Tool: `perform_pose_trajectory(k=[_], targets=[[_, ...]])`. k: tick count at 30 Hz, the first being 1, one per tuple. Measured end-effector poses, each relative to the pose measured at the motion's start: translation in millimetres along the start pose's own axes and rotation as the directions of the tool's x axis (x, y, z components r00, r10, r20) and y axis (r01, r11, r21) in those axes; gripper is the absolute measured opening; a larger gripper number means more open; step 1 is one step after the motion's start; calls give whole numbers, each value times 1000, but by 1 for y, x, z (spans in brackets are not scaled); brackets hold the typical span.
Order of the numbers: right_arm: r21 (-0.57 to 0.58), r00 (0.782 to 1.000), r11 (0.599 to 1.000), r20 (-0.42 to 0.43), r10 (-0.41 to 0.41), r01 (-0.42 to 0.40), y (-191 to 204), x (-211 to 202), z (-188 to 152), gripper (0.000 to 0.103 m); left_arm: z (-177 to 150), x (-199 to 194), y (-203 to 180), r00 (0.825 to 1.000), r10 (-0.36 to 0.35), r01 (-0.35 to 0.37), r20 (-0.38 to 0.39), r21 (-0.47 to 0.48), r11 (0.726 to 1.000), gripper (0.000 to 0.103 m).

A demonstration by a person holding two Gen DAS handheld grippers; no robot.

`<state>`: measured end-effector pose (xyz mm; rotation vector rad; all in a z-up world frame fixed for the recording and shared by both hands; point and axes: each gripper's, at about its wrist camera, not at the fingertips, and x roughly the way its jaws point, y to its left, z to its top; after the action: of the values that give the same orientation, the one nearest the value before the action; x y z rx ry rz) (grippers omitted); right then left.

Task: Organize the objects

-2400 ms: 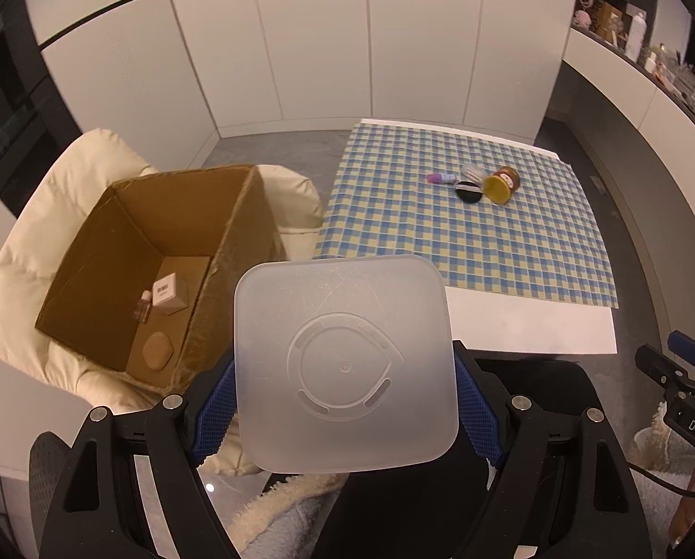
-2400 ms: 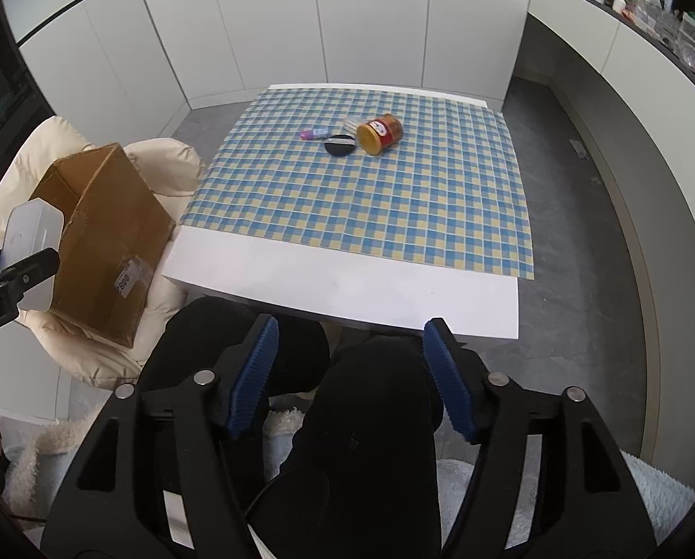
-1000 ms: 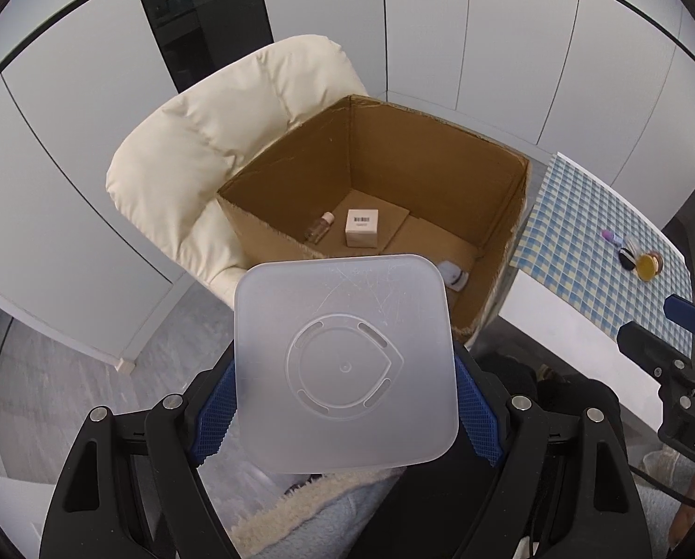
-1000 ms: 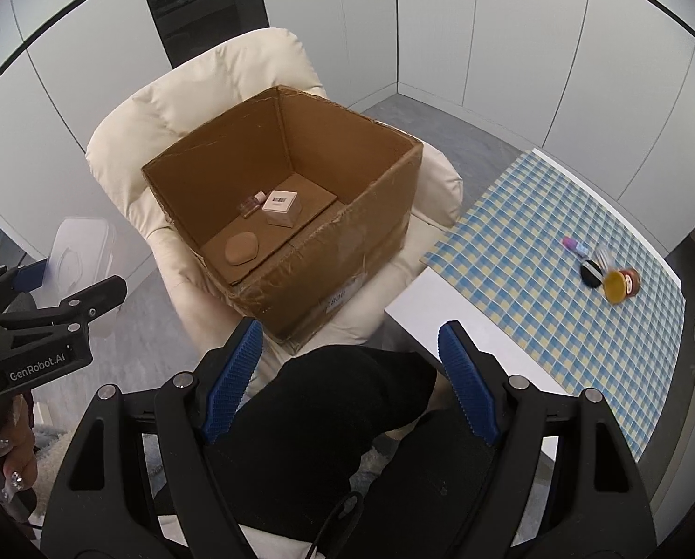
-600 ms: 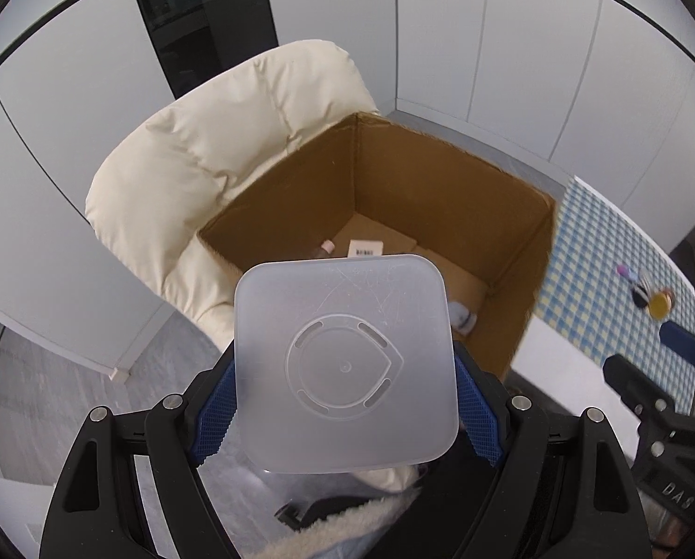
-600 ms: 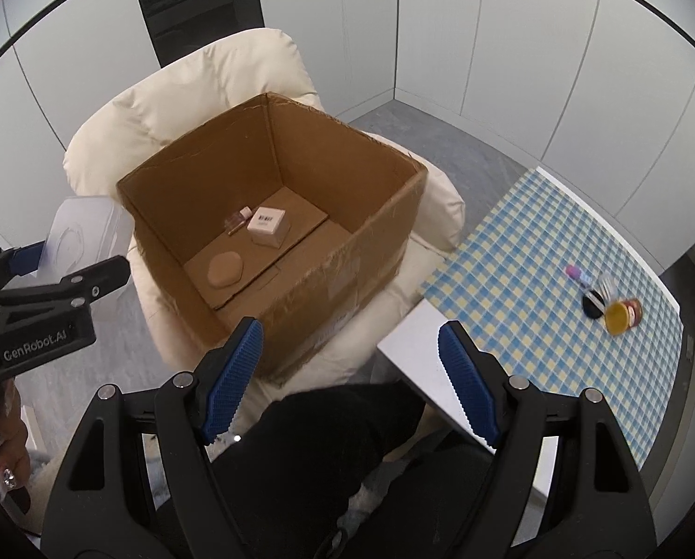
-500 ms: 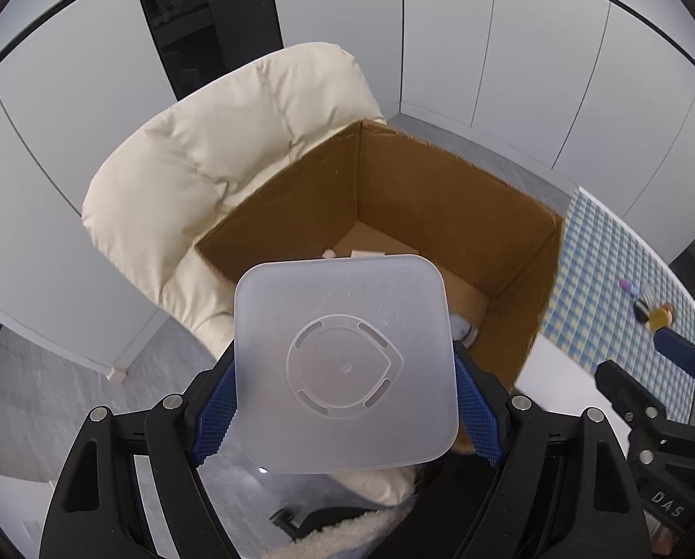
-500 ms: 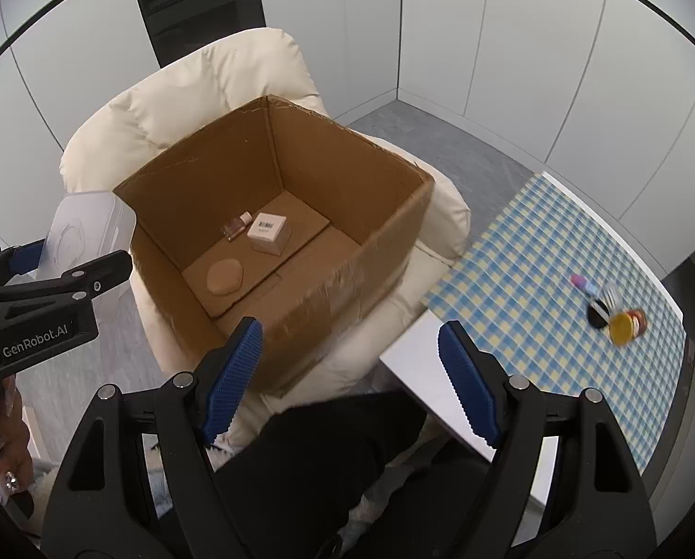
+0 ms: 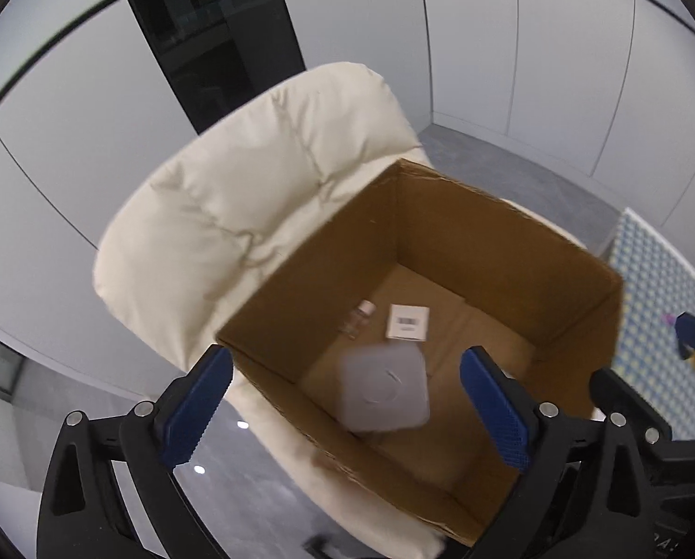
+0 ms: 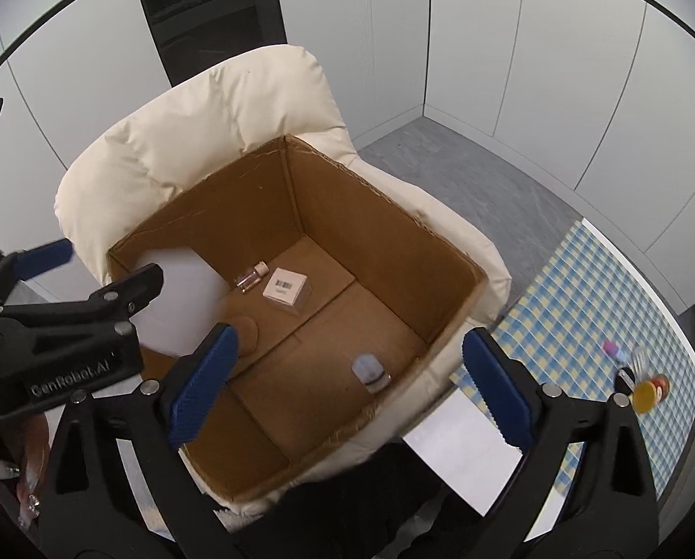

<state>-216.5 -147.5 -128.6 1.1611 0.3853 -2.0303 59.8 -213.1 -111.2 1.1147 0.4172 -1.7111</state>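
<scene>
Left wrist view: the left gripper (image 9: 345,403) stands with its blue pads spread wide over the open cardboard box (image 9: 501,251), its jaws having just been opening; the translucent plastic container (image 9: 384,386), blurred, lies between and beyond the pads with neither pressing on it, apparently dropping into the box, a release made over the opening so that the piece lands inside. The box rests on the seat of a cream padded armchair (image 9: 254,186), which puts its mouth within easy reach from above. On the box floor lie a small glass vial (image 9: 359,316) and, just beside it, a white carton with a barcode (image 9: 409,321). Right wrist view: the right gripper (image 10: 347,372) is likewise spread wide with nothing between its pads, its jaws having just been opening; it hovers at the near rim of the box. The plastic container (image 10: 179,298) appears pale and blurred against the left inner wall, partly behind the left gripper's black frame. The box also holds a round tan disc (image 10: 249,333) and a small capped clear jar (image 10: 370,370) near the right wall. Well apart, on the checked tablecloth (image 10: 594,303), an amber jar with a yellow lid (image 10: 648,393) and a few small items remain unsorted.
</scene>
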Motion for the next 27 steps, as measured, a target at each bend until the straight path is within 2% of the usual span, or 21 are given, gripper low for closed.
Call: perform_pose_trajectory(k=[2, 10, 16, 27], targets=[[3, 1000, 1000, -11, 2, -2, 0, 7, 3, 99, 0, 1, 0, 1000, 11, -11, 0, 3, 1000, 99], [31, 999, 1000, -35, 7, -5, -8, 21, -1, 99, -4, 9, 3, 999, -42, 42, -25, -15, 999, 99], [40, 999, 999, -36, 6, -4, -11, 20, -2, 99, -7, 9, 4, 998, -58, 57, -34, -31, 998, 99], [43, 999, 999, -29, -14, 15, -12, 7, -5, 99, -11, -12, 9, 997, -78, 78, -11, -42, 996, 99]])
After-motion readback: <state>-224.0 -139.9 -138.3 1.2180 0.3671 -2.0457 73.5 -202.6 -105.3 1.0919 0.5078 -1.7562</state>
